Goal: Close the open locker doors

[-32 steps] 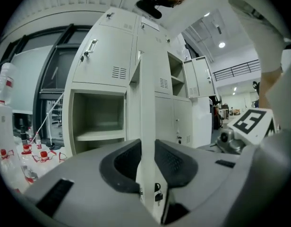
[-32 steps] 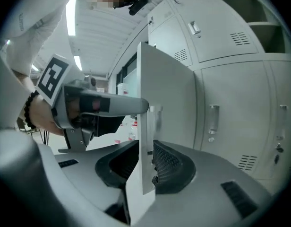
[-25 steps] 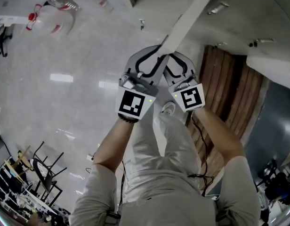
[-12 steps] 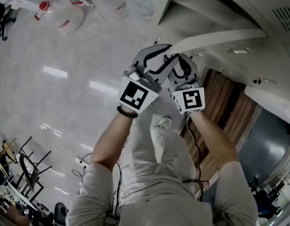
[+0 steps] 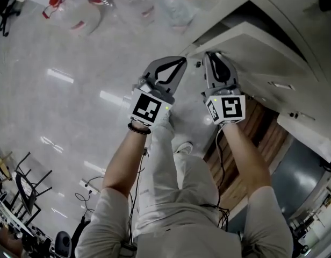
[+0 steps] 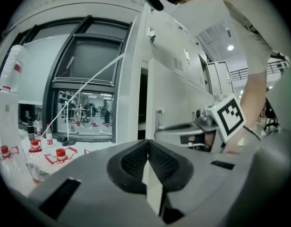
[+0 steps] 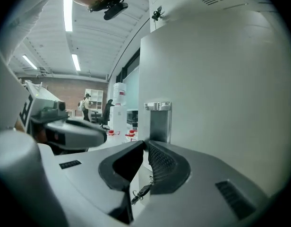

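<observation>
A white locker door (image 5: 251,42) stands part open off the locker bank at the upper right of the head view. My right gripper (image 5: 213,55) is at its free edge. In the right gripper view the jaws of the right gripper (image 7: 145,144) are closing on that edge of the door (image 7: 216,79), just below a metal latch plate (image 7: 158,122). A small key ring (image 7: 141,192) hangs between the fingers. My left gripper (image 5: 180,62) hovers left of the door and apart from it. The left gripper view shows the left gripper (image 6: 148,142) shut on nothing, facing the door (image 6: 183,98).
Large water bottles (image 5: 74,9) with red labels stand on the glossy floor at the top left. The person's legs and a shoe (image 5: 184,147) are below the grippers. A wooden panel (image 5: 251,138) lies at the right. Chairs (image 5: 26,181) stand at the lower left.
The door, seen as a thin edge-on strip before, has swung round towards the lockers. The grippers have drawn apart from each other. Both sets of jaws, open earlier, have closed.
</observation>
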`<state>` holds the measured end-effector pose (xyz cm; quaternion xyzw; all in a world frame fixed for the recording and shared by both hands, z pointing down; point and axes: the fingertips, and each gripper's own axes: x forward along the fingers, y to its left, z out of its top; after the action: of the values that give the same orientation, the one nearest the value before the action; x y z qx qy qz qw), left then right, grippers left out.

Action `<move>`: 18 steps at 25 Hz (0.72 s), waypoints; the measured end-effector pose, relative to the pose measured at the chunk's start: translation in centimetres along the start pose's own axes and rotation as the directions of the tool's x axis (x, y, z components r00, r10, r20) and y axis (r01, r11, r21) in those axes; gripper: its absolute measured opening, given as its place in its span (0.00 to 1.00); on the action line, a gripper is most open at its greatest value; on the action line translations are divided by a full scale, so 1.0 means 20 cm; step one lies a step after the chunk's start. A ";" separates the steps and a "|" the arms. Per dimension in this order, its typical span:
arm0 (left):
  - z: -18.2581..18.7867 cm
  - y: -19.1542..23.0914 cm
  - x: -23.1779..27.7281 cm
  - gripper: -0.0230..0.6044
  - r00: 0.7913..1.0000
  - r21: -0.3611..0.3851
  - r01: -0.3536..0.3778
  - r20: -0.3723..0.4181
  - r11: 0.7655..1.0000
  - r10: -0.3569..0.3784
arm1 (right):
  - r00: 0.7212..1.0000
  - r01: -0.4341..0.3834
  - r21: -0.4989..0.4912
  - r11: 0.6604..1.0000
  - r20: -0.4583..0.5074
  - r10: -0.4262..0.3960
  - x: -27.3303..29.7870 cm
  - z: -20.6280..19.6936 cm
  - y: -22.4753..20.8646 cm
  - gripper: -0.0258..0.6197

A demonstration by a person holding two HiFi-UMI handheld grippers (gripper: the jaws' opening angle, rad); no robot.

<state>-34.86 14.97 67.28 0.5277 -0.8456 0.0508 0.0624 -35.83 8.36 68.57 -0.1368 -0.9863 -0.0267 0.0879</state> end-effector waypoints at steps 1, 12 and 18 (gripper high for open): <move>-0.05 0.00 0.04 0.04 1.000 0.002 0.000 -0.015 1.000 0.000 | 1.000 0.016 -0.003 1.000 0.006 -0.016 0.03 0.01 -0.02 0.11; -0.28 0.07 0.56 0.04 0.997 0.006 -0.040 -0.070 0.999 0.040 | 0.988 0.149 -0.008 0.989 0.031 -0.149 0.18 0.04 -0.17 0.09; -0.28 0.07 0.60 0.04 0.997 0.007 -0.060 -0.041 0.998 0.060 | 0.983 0.180 -0.025 0.983 0.030 -0.180 0.19 0.04 -0.19 0.09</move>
<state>-41.07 5.86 74.70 0.5009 -0.8595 0.0659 0.0771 -40.64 5.79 68.33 -0.0487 -0.9953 -0.0465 0.0697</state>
